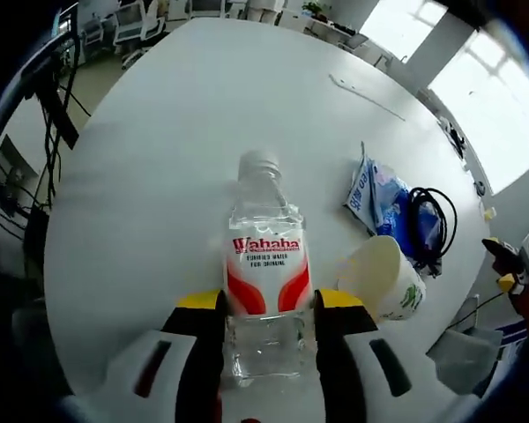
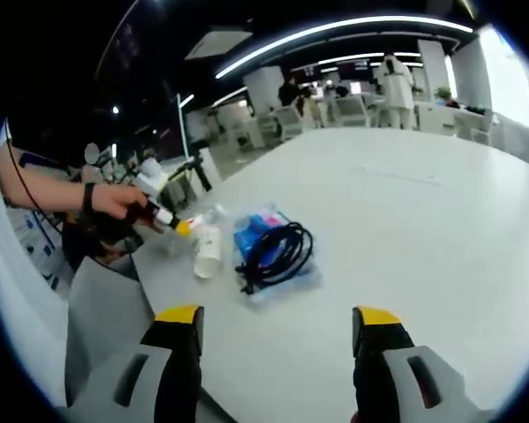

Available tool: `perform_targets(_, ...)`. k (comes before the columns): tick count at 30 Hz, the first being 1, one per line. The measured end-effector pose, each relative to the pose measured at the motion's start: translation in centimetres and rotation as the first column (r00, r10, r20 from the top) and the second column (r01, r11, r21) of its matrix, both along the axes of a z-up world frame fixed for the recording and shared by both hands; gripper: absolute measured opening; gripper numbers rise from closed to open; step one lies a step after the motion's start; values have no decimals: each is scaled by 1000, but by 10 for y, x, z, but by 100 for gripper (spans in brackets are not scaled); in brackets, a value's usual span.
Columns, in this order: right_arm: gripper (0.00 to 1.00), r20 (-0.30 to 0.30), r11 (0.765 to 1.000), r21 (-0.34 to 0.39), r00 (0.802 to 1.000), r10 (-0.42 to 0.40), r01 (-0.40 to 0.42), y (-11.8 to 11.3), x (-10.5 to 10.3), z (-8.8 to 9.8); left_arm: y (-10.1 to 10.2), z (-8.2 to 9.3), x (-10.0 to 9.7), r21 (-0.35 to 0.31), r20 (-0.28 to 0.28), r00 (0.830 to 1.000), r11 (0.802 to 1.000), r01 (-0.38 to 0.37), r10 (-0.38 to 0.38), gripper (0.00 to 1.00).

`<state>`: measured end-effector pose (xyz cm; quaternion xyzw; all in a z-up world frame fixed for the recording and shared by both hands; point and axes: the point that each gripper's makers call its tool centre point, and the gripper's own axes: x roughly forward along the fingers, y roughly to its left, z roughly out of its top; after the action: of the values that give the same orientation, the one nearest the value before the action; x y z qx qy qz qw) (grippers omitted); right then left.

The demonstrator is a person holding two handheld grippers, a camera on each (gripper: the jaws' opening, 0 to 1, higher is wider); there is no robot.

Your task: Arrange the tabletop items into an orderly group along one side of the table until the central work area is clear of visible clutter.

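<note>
Your left tool [image 1: 269, 304] pinches the water bottle [image 1: 265, 264] beside the paper cup [image 1: 383, 278]; your right tool [image 2: 278, 322] is spread above the worktop [image 2: 406, 220].

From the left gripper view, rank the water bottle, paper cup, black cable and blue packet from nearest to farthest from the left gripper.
1. Water bottle: between the jaws of the left gripper.
2. Paper cup: on its side, just right of the gripper.
3. Black cable and blue packet: beyond the cup to the right, overlapping; too close to call.
</note>
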<state>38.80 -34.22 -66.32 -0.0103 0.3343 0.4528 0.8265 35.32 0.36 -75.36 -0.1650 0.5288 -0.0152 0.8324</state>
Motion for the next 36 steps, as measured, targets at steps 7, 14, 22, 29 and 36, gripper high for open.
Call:
perform_targets(7, 69, 6, 1000, 7, 1000, 4, -4, 5, 1, 3, -1, -1, -20, 2, -19, 1000, 1000, -15, 15, 39)
perform_targets(14, 69, 6, 1000, 11, 1000, 4, -4, 8, 1, 5, -4, -1, -39, -19, -28, 999, 999, -43, 42, 39)
perform_targets(22, 69, -1, 1000, 12, 1000, 18, -18, 12, -1, 4, -6, -1, -55, -18, -35, 999, 999, -40, 40, 39)
perform_targets(29, 69, -5, 999, 9, 999, 34, -34, 16, -2, 2, -7, 0, -55, -18, -43, 998, 999, -38, 37, 39)
perform_targets(36, 69, 0, 999, 5, 999, 33, -33, 12, -2, 5, -6, 8, -42, -31, -18, 999, 999, -33, 32, 42)
